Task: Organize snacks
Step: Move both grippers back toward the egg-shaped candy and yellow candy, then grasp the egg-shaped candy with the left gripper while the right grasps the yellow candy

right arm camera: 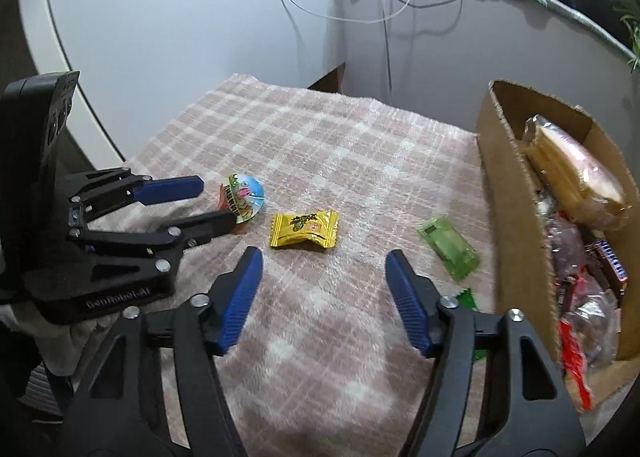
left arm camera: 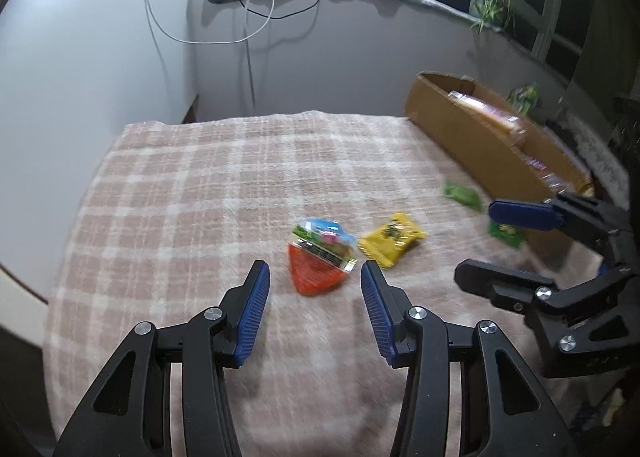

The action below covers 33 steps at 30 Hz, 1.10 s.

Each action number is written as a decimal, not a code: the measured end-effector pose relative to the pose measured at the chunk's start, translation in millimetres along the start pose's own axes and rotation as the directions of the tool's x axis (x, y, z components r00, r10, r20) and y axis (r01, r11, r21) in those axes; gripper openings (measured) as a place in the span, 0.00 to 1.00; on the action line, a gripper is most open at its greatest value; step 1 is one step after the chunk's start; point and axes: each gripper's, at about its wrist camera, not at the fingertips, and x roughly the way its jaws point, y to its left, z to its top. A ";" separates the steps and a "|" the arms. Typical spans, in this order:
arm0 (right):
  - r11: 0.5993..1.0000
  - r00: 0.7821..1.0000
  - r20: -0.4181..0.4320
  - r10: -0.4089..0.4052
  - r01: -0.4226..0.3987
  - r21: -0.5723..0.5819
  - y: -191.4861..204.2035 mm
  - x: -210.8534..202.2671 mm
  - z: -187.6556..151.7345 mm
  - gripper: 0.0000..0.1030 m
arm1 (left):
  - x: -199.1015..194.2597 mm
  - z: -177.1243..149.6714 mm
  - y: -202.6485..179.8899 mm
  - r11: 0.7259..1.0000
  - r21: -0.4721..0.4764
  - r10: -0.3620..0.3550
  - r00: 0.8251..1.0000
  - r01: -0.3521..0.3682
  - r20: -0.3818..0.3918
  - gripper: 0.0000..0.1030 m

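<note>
Item 1, our left gripper point(left arm camera: 315, 277): jaws spread wide, holding nothing, poised just short of the jelly cup.

Item 2, our right gripper point(right arm camera: 322, 269): jaws likewise apart and empty, above bare blanket.

Item 3, jelly cup point(left arm camera: 320, 257): orange, wedge-shaped, with a printed foil lid; lies on the checked blanket point(left arm camera: 200, 197) directly ahead of the left gripper. We judge it light and fairly stiff, its plastic sides slick; best pinched across the flat flanks, not the lid.

Item 4, yellow candy packet point(right arm camera: 304, 229): pillow-wrapped, beside the cup. Probably light and crinkly, prone to slip; take it across the filled middle, not the crimped ends.

Item 5, green packet point(right arm camera: 450, 247): flat, glossy, near the box wall. A second green wrapper point(right arm camera: 466, 297) peeps out behind the right finger; its shape we cannot tell.

Item 6, cardboard box point(right arm camera: 508, 193): at the far right edge, open-topped, already holding mixed wrapped snacks.
</note>
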 end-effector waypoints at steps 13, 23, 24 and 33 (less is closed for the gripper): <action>0.999 0.998 -0.052 -0.026 0.025 -0.029 3.7 35.2 9.5 0.59 | 28.0 9.1 1.7 0.998 0.064 0.015 0.999 -0.013 -0.031 0.45; 0.982 0.995 -0.063 -0.084 0.072 -0.172 29.8 50.9 16.6 0.56 | 25.8 10.1 32.7 1.000 -0.029 -0.002 1.000 0.002 -0.018 0.28; 0.980 0.994 -0.063 -0.087 0.074 -0.184 31.1 51.5 16.6 0.54 | 25.4 10.0 34.2 0.999 -0.033 -0.001 1.000 0.001 -0.016 0.28; 0.979 0.995 -0.052 -0.087 0.075 -0.189 25.7 46.3 15.9 0.28 | 19.4 8.4 30.9 1.000 -0.015 0.015 1.000 -0.015 -0.002 0.22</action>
